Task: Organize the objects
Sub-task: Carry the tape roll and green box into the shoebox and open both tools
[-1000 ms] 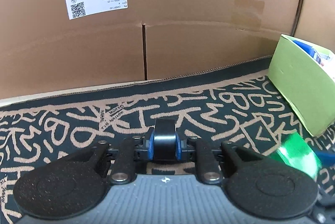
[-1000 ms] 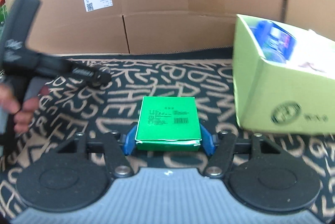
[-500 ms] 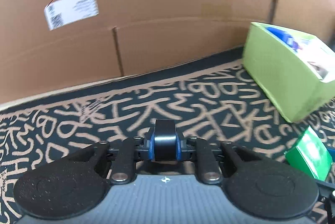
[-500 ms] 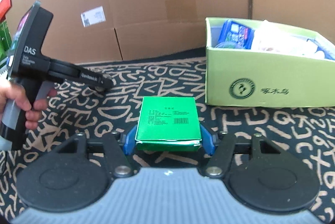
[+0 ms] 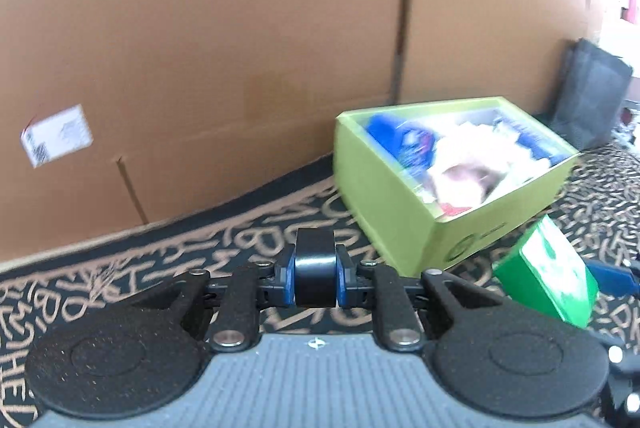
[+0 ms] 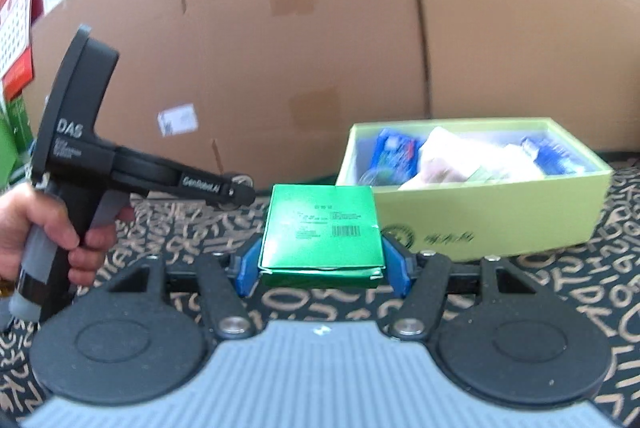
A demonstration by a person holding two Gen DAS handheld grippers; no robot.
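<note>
My right gripper [image 6: 322, 260] is shut on a flat green box [image 6: 322, 230] and holds it above the patterned rug, just in front of an open lime-green box [image 6: 492, 224] filled with blue and white packets. The green box also shows at the right of the left wrist view [image 5: 550, 278], below the lime-green box [image 5: 404, 212]. My left gripper [image 5: 315, 278] is shut on a small black object [image 5: 315, 274] between its blue pads. It shows in the right wrist view [image 6: 236, 193], held in a hand at the left.
A tall cardboard wall [image 5: 200, 48] with a white label [image 5: 56, 134] stands behind the rug [image 5: 120, 268]. A dark bag [image 5: 592, 100] stands at the far right. Red and green packaging [image 6: 16, 28] is at the far left.
Both grippers have risen and turned right. The lime-green box now shows from above with its contents visible. The right gripper still holds the green box, now closer to the lime-green box.
</note>
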